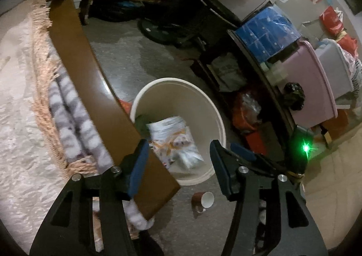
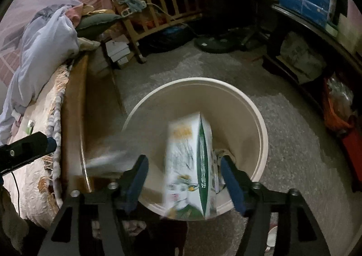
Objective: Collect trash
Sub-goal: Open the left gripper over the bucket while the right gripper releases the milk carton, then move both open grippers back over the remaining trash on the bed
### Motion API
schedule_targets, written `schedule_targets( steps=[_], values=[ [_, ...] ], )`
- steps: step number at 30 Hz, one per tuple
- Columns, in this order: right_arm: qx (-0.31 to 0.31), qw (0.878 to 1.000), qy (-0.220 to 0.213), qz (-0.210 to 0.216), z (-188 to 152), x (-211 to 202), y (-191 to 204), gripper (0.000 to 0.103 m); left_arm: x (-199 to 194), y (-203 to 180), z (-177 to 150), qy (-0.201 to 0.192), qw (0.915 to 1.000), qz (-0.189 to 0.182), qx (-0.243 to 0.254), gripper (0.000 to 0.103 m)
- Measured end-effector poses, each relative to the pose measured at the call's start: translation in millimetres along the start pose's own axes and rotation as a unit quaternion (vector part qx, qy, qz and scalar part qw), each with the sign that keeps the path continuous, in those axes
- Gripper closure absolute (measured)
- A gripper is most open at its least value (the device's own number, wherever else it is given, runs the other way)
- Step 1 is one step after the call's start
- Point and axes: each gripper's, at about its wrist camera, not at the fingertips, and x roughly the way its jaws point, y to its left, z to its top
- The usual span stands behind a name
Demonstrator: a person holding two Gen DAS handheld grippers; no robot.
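Note:
A cream round bin [image 1: 210, 106] stands on the floor beside the bed and holds crumpled printed wrappers [image 1: 176, 142]. My left gripper [image 1: 178, 156] is open and empty above the bin's near side. A brown paper cup [image 1: 203, 199] lies on its side on the floor just in front of the bin. In the right wrist view my right gripper [image 2: 184, 173] is open over the bin [image 2: 260, 124]. A white and green carton [image 2: 192, 165] sits between the fingers, blurred, over the bin; no pad visibly touches it.
The bed's brown wooden side board [image 1: 90, 79] and fringed blanket [image 1: 40, 70] run along the left. A dark low shelf [image 1: 260, 70] with boxes and tubs lines the right. A wooden crib [image 2: 163, 2] and a fan base [image 2: 215, 45] stand at the back.

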Motion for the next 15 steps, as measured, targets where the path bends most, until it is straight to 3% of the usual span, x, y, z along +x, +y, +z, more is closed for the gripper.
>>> schedule_targets(
  steps=[9,15],
  values=[
    [-0.023,1.0,0.013,0.016,-10.4,2.2,22.5,0.038,-30.1,25.4,-9.1,-0.032,0.9961,0.08,0.014,0.049],
    [-0.069,0.997,0.006,0.031,-10.0,-1.5,65.2,0.038,-58.8,52.7,-16.8,-0.073,0.9843,0.16,0.018,0.049]
  ],
)
